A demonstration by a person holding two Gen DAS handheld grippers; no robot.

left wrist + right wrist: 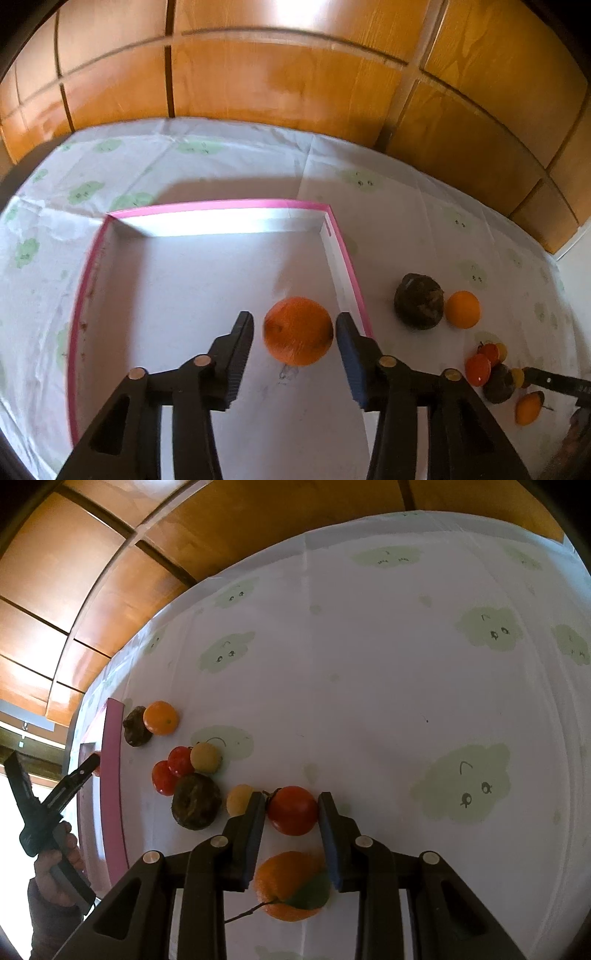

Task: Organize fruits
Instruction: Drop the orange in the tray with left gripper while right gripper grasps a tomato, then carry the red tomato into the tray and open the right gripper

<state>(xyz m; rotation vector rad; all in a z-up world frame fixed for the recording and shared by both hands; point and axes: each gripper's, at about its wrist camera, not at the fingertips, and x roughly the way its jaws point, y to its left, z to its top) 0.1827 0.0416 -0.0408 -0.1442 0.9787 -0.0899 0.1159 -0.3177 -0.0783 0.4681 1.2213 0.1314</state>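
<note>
Orange between left gripper spread jaws (no labels); right gripper spread around tomato.

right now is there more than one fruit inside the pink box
No, only one orange lies in the pink box, between the open left gripper fingers.

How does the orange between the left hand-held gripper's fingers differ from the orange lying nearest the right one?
The orange in the pink-rimmed box sits inside the box; the leafy orange lies on the tablecloth. The boxed one is bare; the other bears a stem and green leaf. Both are round and orange, with open fingers on either side.
</note>
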